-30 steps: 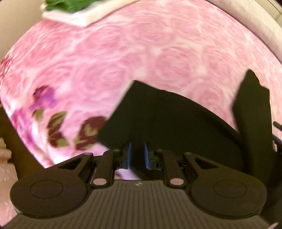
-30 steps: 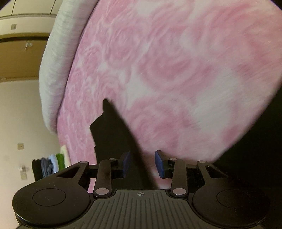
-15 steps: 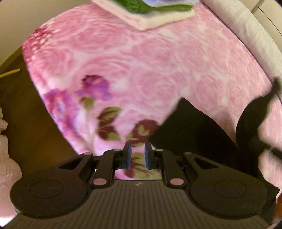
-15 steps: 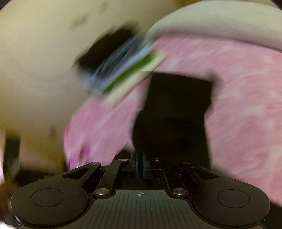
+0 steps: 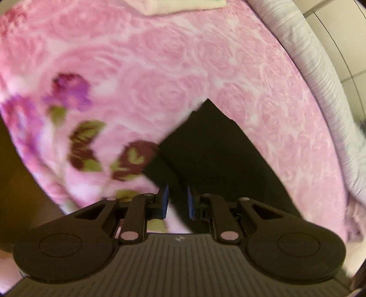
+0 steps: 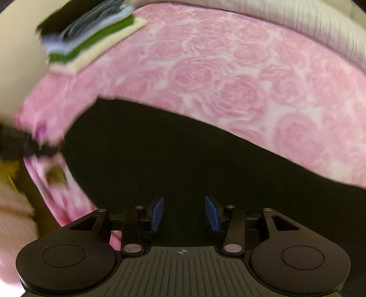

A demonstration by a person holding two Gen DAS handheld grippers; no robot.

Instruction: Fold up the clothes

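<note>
A black garment (image 5: 219, 157) lies folded on the pink rose-patterned blanket (image 5: 160, 75). In the left wrist view it runs as a long strip from the middle down to my left gripper (image 5: 177, 201), whose blue pads stand a little apart over its near edge. In the right wrist view the black garment (image 6: 183, 160) fills the lower middle. My right gripper (image 6: 184, 213) is open just above it, holding nothing.
A stack of folded clothes (image 6: 91, 38) in cream, green, blue and black sits at the blanket's far corner; its cream bottom layer shows in the left wrist view (image 5: 183, 5). A grey-white ribbed bolster (image 5: 320, 86) runs along the far side. The blanket's edge drops off near the left gripper.
My right gripper was shut half a second ago and is now open over the black garment. The raised sleeve has come down flat. The left gripper has moved back over the garment's near edge.
</note>
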